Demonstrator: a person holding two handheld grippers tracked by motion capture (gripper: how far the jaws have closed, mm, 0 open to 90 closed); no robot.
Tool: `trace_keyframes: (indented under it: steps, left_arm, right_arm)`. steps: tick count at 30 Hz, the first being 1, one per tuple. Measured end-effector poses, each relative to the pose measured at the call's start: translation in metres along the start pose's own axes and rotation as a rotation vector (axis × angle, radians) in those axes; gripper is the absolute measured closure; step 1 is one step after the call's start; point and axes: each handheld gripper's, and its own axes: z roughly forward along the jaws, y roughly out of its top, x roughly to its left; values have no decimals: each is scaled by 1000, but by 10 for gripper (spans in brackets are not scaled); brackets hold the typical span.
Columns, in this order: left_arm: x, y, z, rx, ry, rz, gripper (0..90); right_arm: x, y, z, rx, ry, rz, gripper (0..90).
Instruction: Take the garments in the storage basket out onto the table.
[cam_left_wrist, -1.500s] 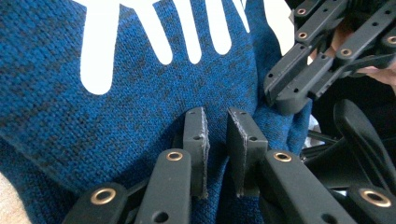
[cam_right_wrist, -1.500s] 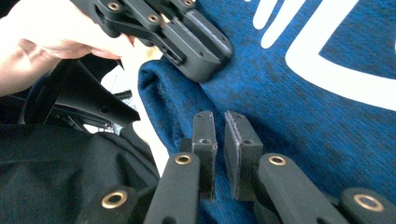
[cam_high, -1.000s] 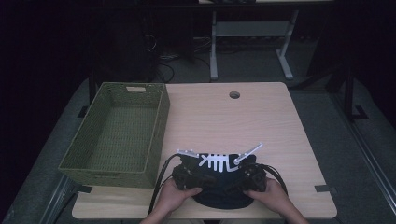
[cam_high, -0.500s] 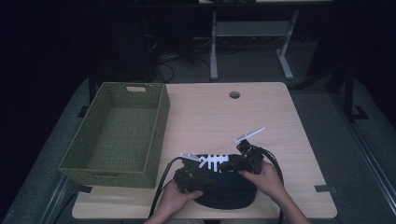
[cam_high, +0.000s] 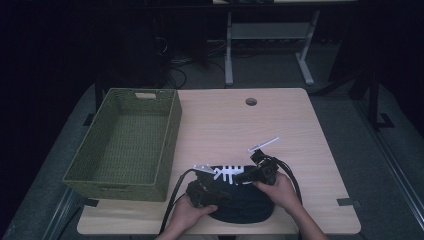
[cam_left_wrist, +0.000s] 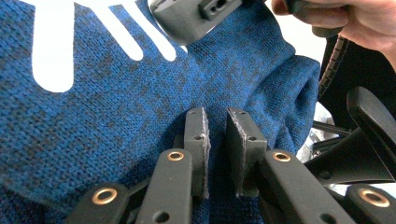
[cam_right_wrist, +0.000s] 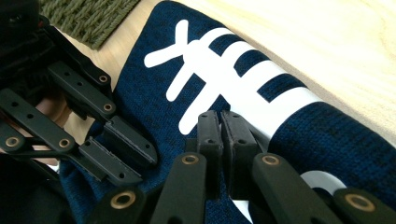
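The dark blue knit garment (cam_high: 240, 202) with a white fishbone print (cam_high: 227, 173) lies at the lower centre of the high view, on the near edge of the worktop (cam_high: 280, 130), just right of the green woven basket (cam_high: 125, 145), whose near right corner sits close to the cloth. Both grippers are at the garment. The left gripper (cam_left_wrist: 217, 140) has its jaws drawn close with a fold of blue knit between the pads, so it appears to pinch the garment at its lower left part. The right gripper (cam_right_wrist: 219, 140) has its jaws pressed nearly together over the cloth beside the white print; it seems to hold the fabric there, though the pinched edge itself is hidden by the jaws.

In the high view the left gripper (cam_high: 202, 192) sits lower left of the print and the right gripper (cam_high: 260, 167) upper right of it, so the line between the two grips runs diagonally across the garment. The basket opens to the upper left of both, and the left hand (cam_high: 187, 215) is the nearer one to it. Any lift toward the basket would likely be led by that side, with the right one following across the frame from right to left
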Motion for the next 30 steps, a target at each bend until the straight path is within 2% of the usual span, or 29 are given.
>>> trace_keyframes:
  steps: [3,5,7,9,13,19,23,25,27,30]
  left_arm:
    - [-1,0,0,4,7,5,783]
    - [-1,0,0,3,7,4,783]
    - [-1,0,0,3,7,5,783]
    - [-1,-1,0,-2,5,5,783]
    - [0,-1,0,-3,-1,2,784]
    - [0,-1,0,-3,-4,2,784]
    - [0,-1,0,-6,-4,-2,784]
    - [0,-1,0,-7,-4,-3,783]
    - [0,-1,0,-6,-5,-2,783]
    - [0,-2,-1,-4,-5,-2,783]
  right_arm:
    - [4,4,-3,4,14,1,815]
    - [6,7,-7,-25,31,4,809]
    - [6,12,-11,-61,16,-9,809]
    - [4,13,-13,-76,15,3,809]
    - [-4,18,-10,-67,8,42,834]
    - [-10,16,-1,-43,-29,53,893]
    - [-12,16,0,-40,-32,56,895]
    - [-12,16,0,-42,-24,62,879]
    - [-12,15,-3,-52,15,59,825]
    - [-13,13,-13,-96,51,53,812]
